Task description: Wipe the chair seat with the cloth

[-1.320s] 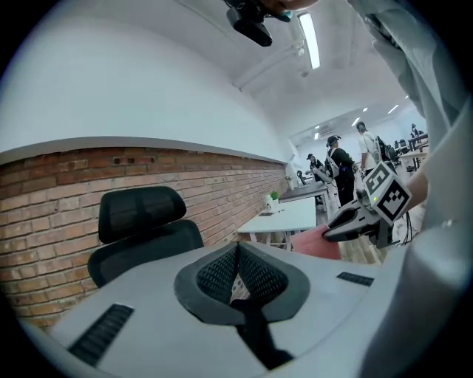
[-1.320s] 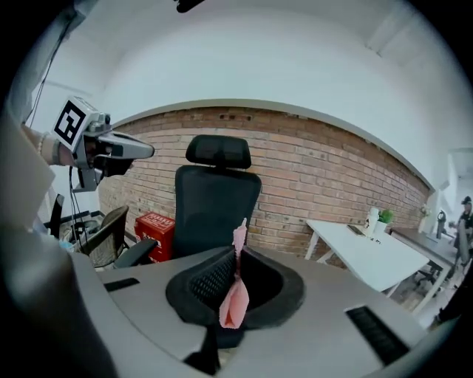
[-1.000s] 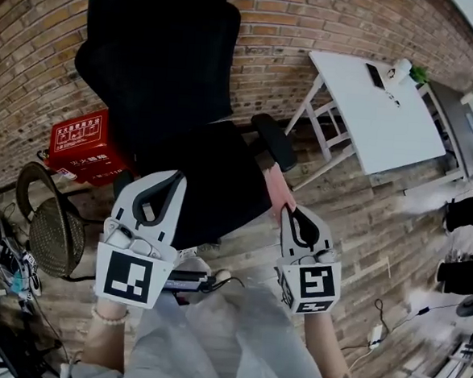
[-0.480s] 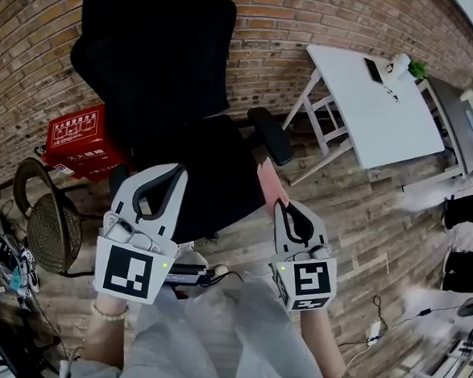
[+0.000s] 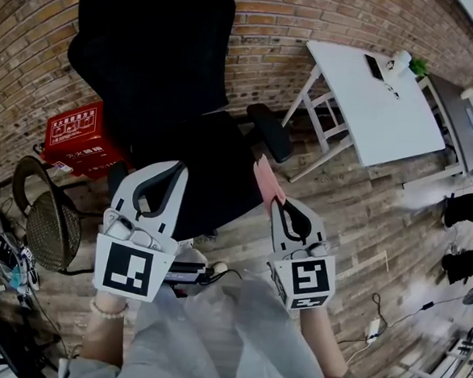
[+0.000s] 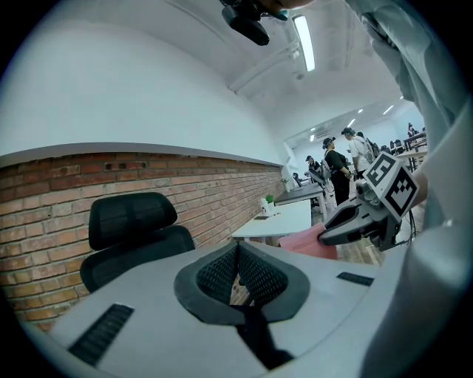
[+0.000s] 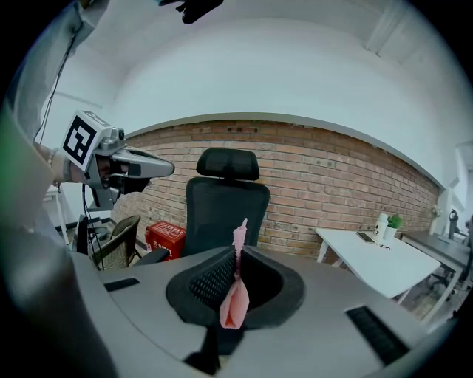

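- Cloth: pink, held at the right front edge of the chair seat. No view shows it pressed to the seat, so the wiping seems not yet begun.
- Right tongs: clamped on the cloth, with a thin strip standing up between the jaws and a small fold bunched behind them. The grip takes only a narrow margin. When you drag it over the seat fabric, friction may pull the cloth out.
- Contact risk: little cloth projects beyond the jaw tips. If you come down steeply, the hard tips rather than the cloth may rub the seat. A flatter approach would probably spread more cloth on it.
- Left tongs: jaws together with nothing between them, held over the left front part of the seat. They brace nothing, so if the seat turns under your stroke the wipe may slide off its edge.
- Armrest: just beyond the right rear corner of the seat. A long stroke toward the backrest could snag the loose cloth there.
- Red box, left of the seat, and white tabletop, well to its right: both outside the likely sweep.
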### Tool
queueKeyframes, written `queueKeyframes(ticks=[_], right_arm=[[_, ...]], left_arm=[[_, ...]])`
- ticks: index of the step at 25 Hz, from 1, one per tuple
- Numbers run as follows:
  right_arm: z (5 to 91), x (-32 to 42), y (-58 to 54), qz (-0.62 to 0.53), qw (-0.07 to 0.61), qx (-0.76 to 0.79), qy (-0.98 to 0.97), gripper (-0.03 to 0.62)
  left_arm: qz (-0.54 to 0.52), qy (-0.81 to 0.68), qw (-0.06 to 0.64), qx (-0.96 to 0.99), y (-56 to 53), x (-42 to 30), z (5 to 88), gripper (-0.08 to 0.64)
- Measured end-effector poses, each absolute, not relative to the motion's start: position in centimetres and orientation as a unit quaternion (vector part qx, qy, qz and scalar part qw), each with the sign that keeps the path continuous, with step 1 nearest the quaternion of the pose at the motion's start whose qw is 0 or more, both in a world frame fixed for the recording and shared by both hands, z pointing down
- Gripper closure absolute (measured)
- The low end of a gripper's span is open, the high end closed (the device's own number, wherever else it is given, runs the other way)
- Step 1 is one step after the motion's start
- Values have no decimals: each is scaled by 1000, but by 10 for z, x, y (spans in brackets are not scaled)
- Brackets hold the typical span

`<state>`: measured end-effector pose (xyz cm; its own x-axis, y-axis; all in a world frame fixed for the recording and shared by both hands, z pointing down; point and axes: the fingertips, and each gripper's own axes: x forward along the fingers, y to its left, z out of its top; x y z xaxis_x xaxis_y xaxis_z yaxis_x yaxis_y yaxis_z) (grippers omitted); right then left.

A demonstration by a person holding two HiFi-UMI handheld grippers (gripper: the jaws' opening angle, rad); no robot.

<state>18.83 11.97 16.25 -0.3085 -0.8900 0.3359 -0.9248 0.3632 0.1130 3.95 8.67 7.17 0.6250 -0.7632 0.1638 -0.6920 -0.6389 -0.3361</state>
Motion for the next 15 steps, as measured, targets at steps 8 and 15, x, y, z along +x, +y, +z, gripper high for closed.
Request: queueKeyframes(ticks=[8,15], right_arm=[[163,185,117,48,177,557,-810,543],[165,183,116,49,181,553,-812,543]], left_arm=[[-149,406,120,-894,85,41,75,541],[-151,406,121,-893,83,41,77,541]])
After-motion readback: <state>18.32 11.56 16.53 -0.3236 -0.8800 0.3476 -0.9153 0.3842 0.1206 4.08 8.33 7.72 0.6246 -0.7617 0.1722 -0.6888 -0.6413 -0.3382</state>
